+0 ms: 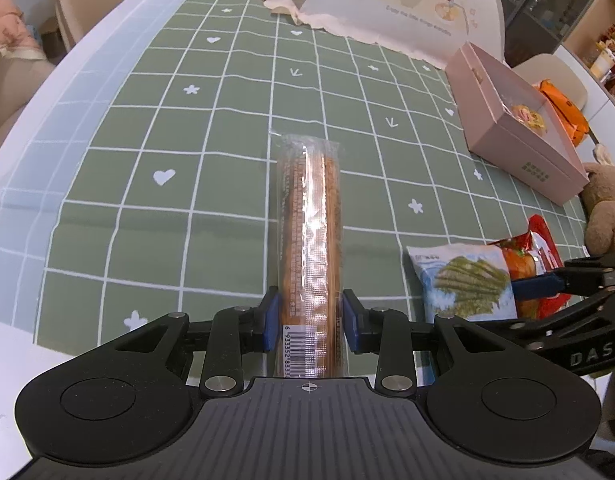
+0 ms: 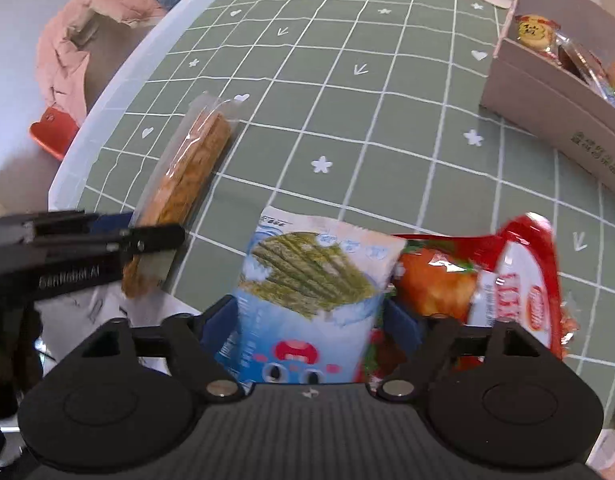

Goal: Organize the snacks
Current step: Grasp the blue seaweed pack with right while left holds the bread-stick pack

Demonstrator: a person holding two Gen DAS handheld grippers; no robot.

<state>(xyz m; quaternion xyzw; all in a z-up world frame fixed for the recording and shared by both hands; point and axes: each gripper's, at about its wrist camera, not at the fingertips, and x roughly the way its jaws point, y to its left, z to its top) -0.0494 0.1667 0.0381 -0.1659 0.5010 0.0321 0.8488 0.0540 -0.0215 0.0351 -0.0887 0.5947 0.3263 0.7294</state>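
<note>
Bench point(image 1: 107, 128) under green grid cloth. Pink box point(image 2: 547, 112), open-topped, sits at far right; wrapped snacks inside, clear only in the right wrist view, cut by the frame edge. Long clear-wrapped biscuit pack point(image 1: 309, 224) lies on the cloth, near end pinched between the pads of the left hand-held gripper point(image 1: 310, 322). Blue seaweed snack bag point(image 2: 307, 300) sits between the spread pads of the right hand-held gripper point(image 2: 311, 322); contact unclear. Red packet point(image 2: 507, 280) beside it, blurred.
</note>
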